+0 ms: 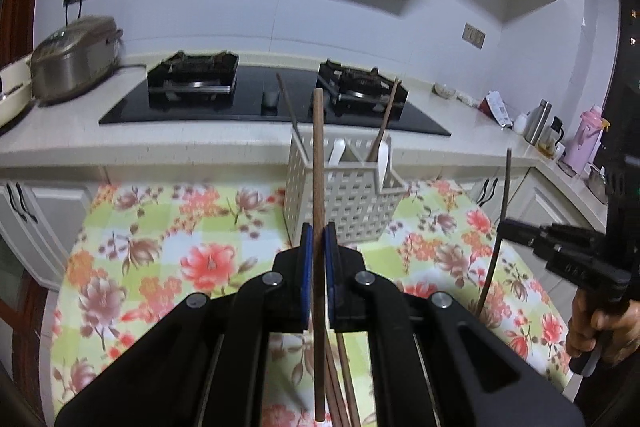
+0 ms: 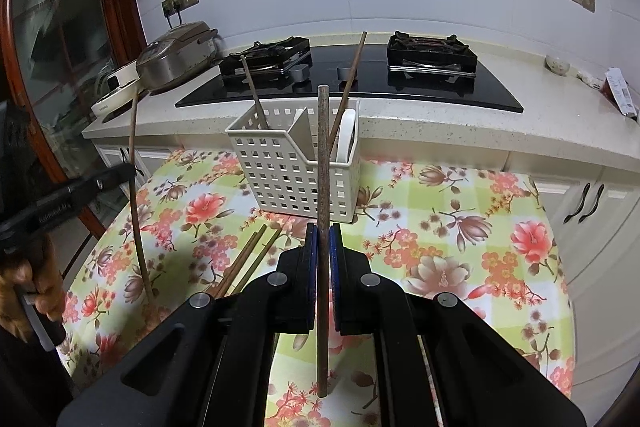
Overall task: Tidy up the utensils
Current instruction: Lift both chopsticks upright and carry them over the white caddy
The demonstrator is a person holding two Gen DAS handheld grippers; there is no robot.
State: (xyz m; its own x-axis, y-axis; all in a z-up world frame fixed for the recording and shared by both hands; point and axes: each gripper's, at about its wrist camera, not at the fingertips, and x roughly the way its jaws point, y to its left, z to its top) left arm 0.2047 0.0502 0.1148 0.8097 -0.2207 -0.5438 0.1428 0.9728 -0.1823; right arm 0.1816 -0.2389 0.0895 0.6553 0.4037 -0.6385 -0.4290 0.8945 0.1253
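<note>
Chopsticks: my left gripper (image 1: 319, 247) jaws clenched on one upright chopstick (image 1: 318, 163), right gripper (image 2: 323, 247) jaws clenched on another (image 2: 323, 163), both held vertical, likely for dropping into white basket (image 2: 288, 179) on desk (image 2: 460, 247). More chopsticks (image 2: 248, 259) lie loose on desk.

Both matte black plastic: left gripper (image 1: 319, 239) and right gripper (image 2: 323, 239) with blue pads (image 1: 306, 259) lining the fingers, round silver pivot screws (image 1: 272, 279) on angular linkage arms. Bare skin on right hand (image 1: 604, 331) around black handle.
</note>
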